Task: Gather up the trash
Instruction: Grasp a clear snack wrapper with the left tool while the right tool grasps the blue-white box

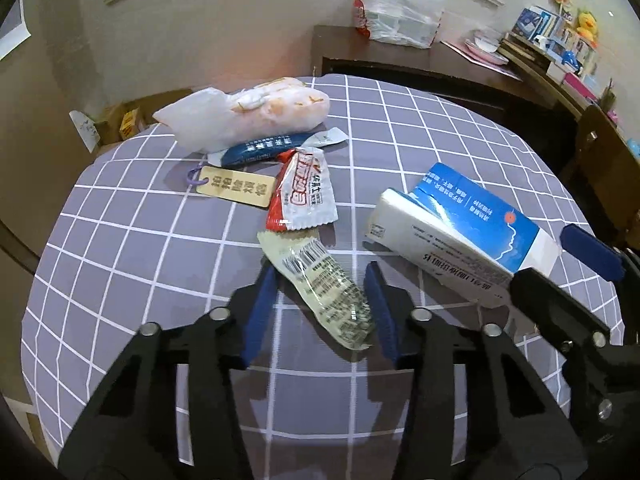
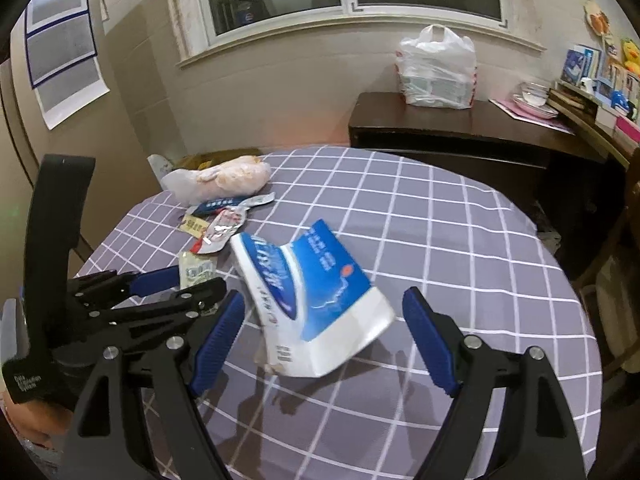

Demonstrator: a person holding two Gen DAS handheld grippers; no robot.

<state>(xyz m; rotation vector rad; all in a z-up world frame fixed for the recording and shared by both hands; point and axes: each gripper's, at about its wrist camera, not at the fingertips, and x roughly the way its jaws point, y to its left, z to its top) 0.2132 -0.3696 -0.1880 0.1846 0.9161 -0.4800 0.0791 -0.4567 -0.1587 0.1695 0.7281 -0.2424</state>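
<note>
A clear and cream wrapper [image 1: 320,284] lies flat on the purple checked tablecloth [image 1: 120,248]. My left gripper [image 1: 322,270] straddles it. The right pad touches its edge, and the wrapper is not squeezed. A crushed blue and white box [image 2: 316,300] rests between the wide-open pads of my right gripper [image 2: 324,296], which do not touch it. The left wrist view shows the box [image 1: 460,232] with the right gripper [image 1: 544,254] at its near end. From the right wrist, the left gripper [image 2: 198,278] shows at the left, over the wrapper [image 2: 198,270].
Farther back lie a red and white wrapper [image 1: 300,196], a blue sachet [image 1: 264,148], a wooden tag [image 1: 236,190] and a white bag of food [image 1: 248,114]. A dark sideboard [image 2: 460,128] carries a plastic bag [image 2: 436,68]. Cluttered shelves [image 1: 560,48] stand at the right.
</note>
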